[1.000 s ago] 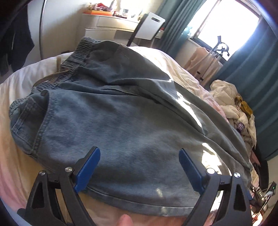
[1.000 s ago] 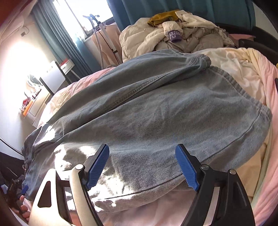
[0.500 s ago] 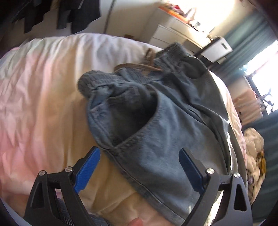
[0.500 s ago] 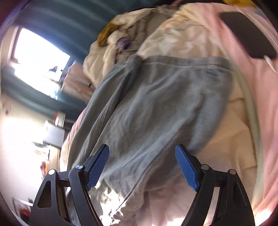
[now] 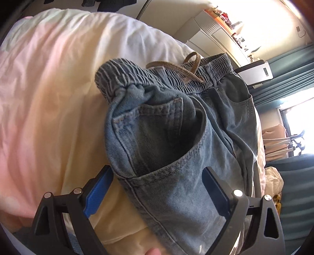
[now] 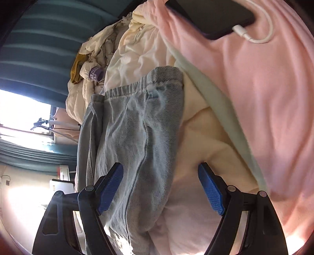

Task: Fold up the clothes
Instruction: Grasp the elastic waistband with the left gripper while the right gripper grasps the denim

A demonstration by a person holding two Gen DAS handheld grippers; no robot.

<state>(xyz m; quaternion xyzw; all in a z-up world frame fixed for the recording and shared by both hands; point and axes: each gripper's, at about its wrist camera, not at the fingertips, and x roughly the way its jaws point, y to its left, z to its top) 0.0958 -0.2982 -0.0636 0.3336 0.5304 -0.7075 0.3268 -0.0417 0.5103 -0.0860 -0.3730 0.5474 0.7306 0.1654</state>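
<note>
Both tongs have swung to the jeans' (image 5: 176,149) ends — left tongs (image 5: 157,188) and right tongs (image 6: 161,186) gape (gripping nothing).

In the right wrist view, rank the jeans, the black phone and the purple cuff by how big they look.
Largest to smallest, as they look in the right wrist view:
1. Faded blue denim jeans
2. Black phone, partly cut off by the frame edge
3. Purple lettered cuff
The jeans lie nearest the camera, which exaggerates them.

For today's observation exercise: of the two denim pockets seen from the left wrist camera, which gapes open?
The nearer side pocket of the blue denim shorts gapes, just above the left gripper; the far pocket beside the waistband lies flat.
</note>
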